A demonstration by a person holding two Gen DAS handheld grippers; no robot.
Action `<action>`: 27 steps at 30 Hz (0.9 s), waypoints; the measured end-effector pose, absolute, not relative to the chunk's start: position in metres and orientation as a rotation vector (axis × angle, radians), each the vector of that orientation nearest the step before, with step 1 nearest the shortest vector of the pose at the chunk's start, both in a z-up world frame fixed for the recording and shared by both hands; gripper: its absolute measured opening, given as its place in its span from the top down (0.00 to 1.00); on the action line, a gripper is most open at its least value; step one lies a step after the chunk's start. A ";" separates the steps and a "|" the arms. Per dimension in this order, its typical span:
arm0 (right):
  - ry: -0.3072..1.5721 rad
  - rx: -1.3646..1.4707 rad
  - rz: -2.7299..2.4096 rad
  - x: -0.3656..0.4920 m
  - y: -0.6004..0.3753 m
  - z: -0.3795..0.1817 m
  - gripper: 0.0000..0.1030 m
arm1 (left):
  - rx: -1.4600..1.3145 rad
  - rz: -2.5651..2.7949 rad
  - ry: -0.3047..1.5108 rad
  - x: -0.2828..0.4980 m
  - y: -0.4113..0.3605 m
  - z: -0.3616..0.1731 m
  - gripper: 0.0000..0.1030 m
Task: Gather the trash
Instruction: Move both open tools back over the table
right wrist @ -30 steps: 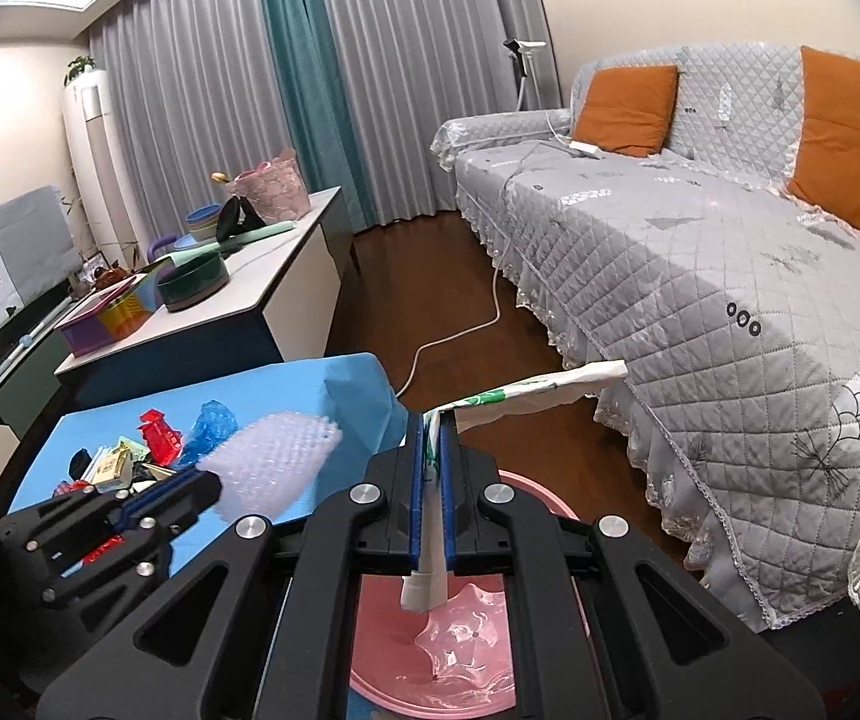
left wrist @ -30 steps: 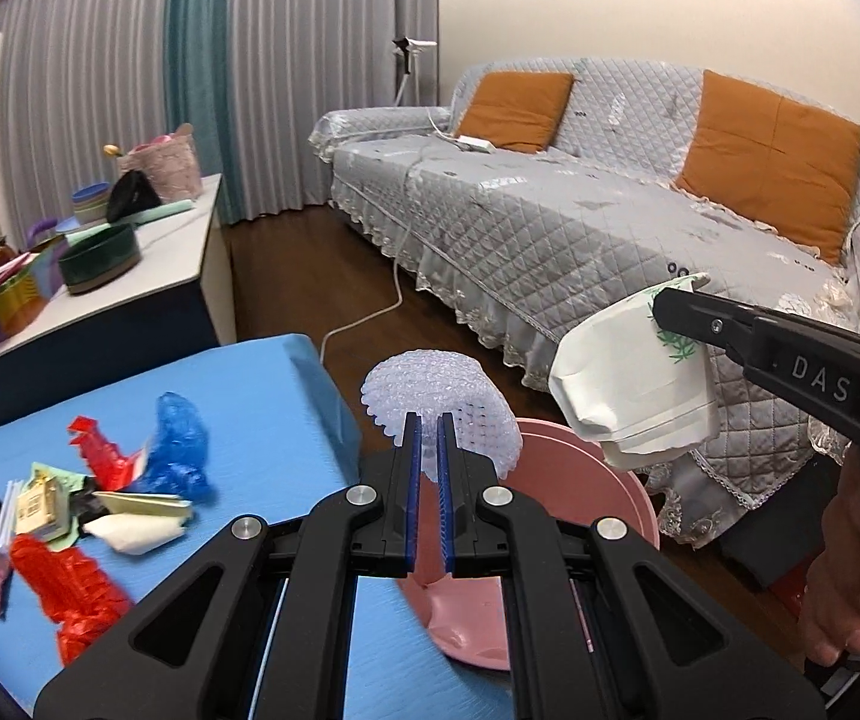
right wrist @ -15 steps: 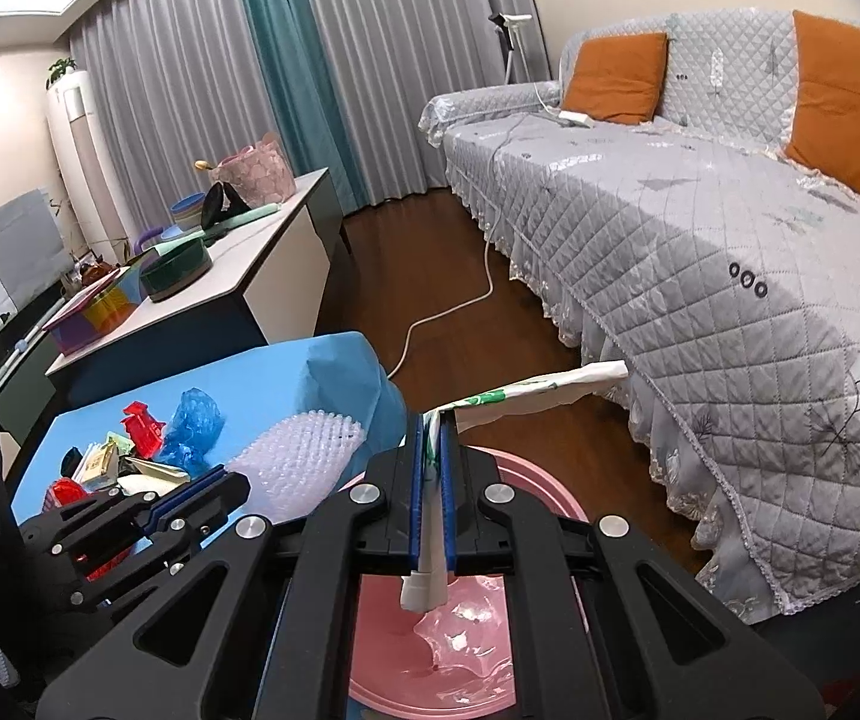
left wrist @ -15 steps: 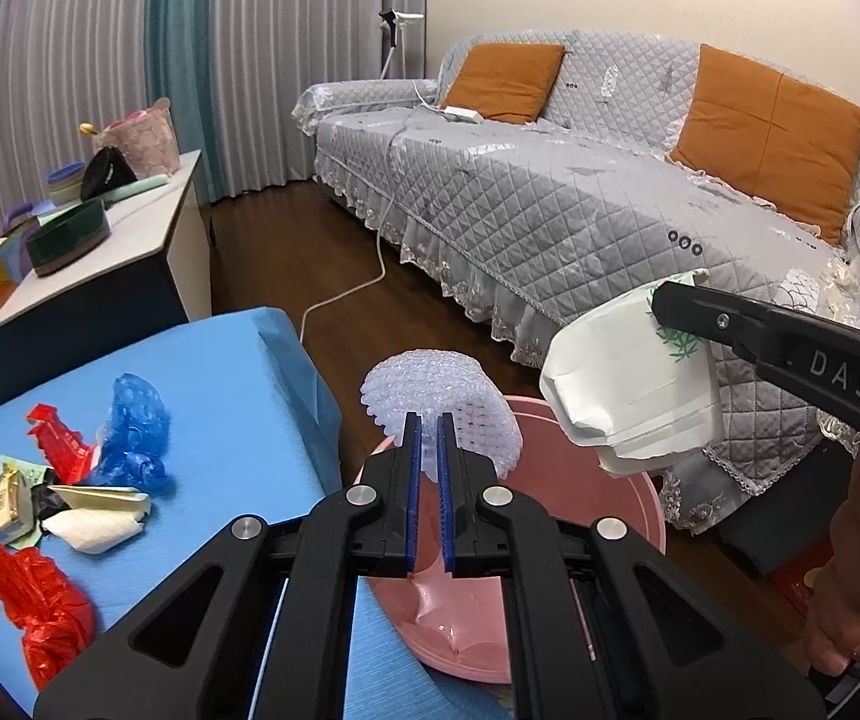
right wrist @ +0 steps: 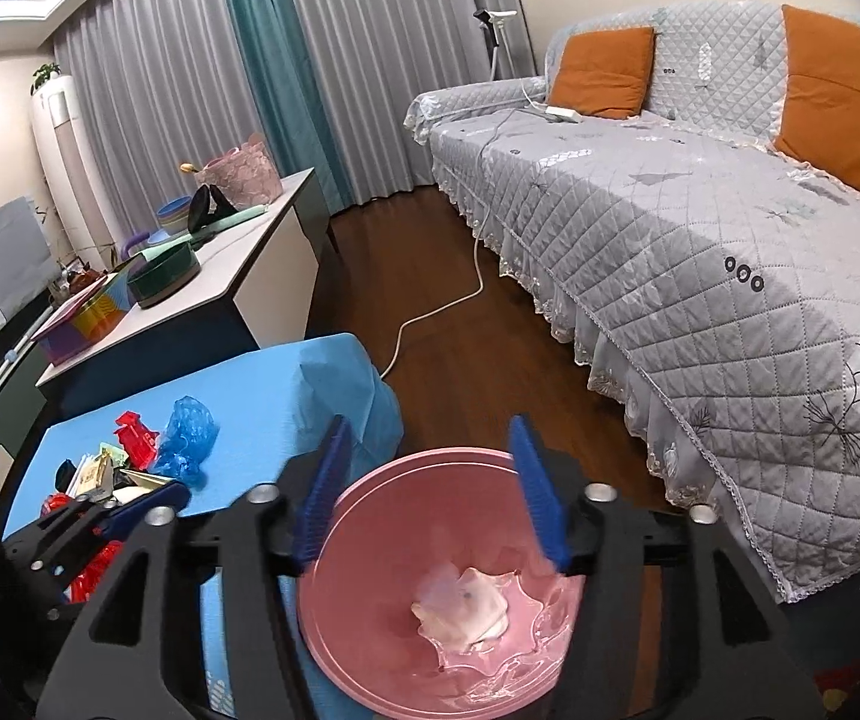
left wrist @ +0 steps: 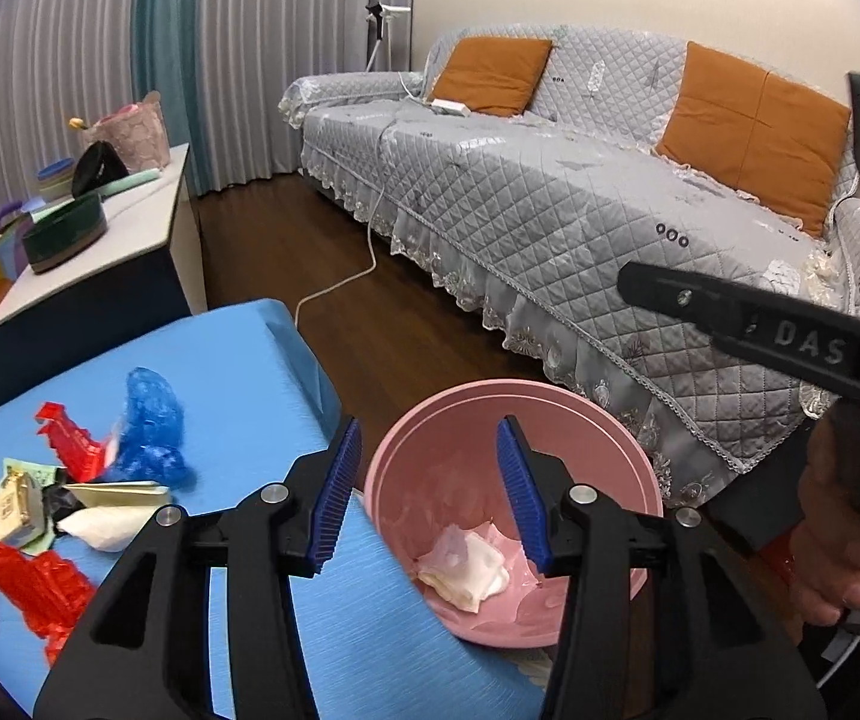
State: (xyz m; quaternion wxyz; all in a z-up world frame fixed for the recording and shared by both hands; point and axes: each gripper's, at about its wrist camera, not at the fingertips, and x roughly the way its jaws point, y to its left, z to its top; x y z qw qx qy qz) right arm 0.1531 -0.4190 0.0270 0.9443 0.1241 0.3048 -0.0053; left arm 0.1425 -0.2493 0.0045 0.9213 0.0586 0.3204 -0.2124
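Observation:
A pink bin (left wrist: 628,438) (right wrist: 334,546) stands on the floor beside the blue-covered table (left wrist: 238,384) (right wrist: 262,396). Inside it lie a white crumpled wrapper (left wrist: 466,567) (right wrist: 463,606) and clear plastic. My left gripper (left wrist: 430,495) hovers over the bin's near rim, its jaws opening with nothing between them. My right gripper (right wrist: 433,495) hangs above the bin, jaws opening and empty too; its finger (left wrist: 748,318) shows at the right of the left wrist view. More trash sits on the table: a blue plastic bag (left wrist: 151,429) (right wrist: 187,441), red wrappers (left wrist: 31,591), a white wrapper (left wrist: 103,528).
A grey quilted sofa (left wrist: 580,204) (right wrist: 700,228) with orange cushions runs along the right. A white cable (left wrist: 340,282) trails over the dark wooden floor. A white side cabinet (right wrist: 238,264) at the left carries bowls and baskets. A hand (left wrist: 844,540) grips the right tool.
Both grippers have opened. The bubble wrap left the left gripper and the white pouch left the right one; white trash now lies in the pink bin.

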 end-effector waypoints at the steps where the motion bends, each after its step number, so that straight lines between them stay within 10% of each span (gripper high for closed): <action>1: 0.620 0.253 -0.015 0.153 -0.418 0.028 0.25 | 0.119 -0.435 0.653 0.141 -0.246 0.008 0.55; 5: 0.594 0.256 -0.030 0.148 -0.409 0.036 0.05 | 0.111 -0.420 0.625 0.132 -0.227 0.021 0.55; 18: 0.539 0.159 0.016 0.134 -0.349 0.070 0.05 | 0.090 -0.322 0.532 0.105 -0.135 0.066 0.55; 27: 0.531 0.182 0.116 0.141 -0.300 0.081 0.35 | 0.066 -0.209 0.517 0.110 -0.038 0.083 0.55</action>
